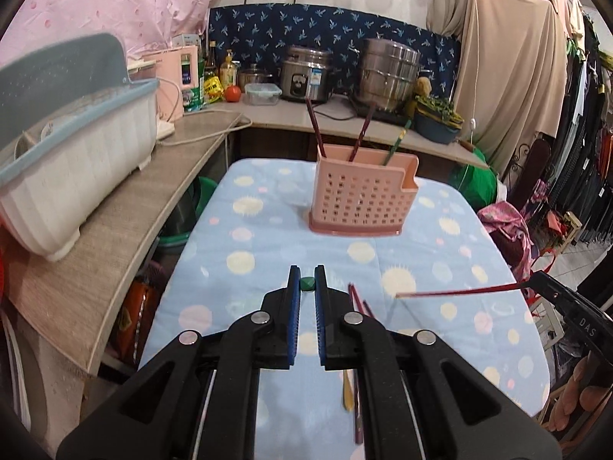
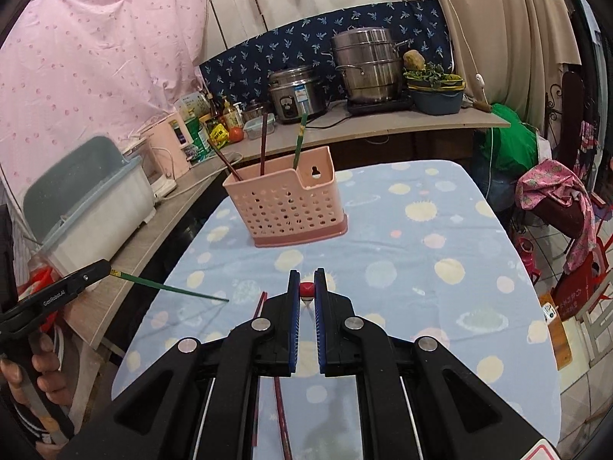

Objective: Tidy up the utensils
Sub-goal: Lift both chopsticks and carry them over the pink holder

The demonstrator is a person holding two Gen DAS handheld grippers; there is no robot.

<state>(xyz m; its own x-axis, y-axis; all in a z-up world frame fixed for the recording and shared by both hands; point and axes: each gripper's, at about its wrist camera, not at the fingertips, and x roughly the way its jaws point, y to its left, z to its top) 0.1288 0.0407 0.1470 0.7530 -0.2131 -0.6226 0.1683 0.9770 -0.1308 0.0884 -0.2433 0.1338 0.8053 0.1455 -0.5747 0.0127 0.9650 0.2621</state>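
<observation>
A pink perforated utensil holder (image 1: 360, 203) (image 2: 285, 207) stands on the blue dotted tablecloth (image 1: 268, 230) with two dark red chopsticks (image 1: 315, 130) and a green one (image 1: 396, 143) upright in it. My left gripper (image 1: 307, 274) is shut on a green chopstick (image 1: 307, 284), whose shaft (image 2: 172, 289) points over the table in the right wrist view. My right gripper (image 2: 306, 276) is shut on a red chopstick (image 2: 306, 288), seen sideways (image 1: 459, 291) from the left. Both are held above the cloth, short of the holder. Loose red chopsticks (image 1: 358, 303) (image 2: 281, 414) lie on the cloth below.
A white dish rack with a blue rim (image 1: 72, 161) sits on the wooden counter (image 1: 115, 253) at the left. Pots, a rice cooker (image 1: 304, 74), bottles and a tomato line the back shelf. Clothes and bags crowd the floor on the right.
</observation>
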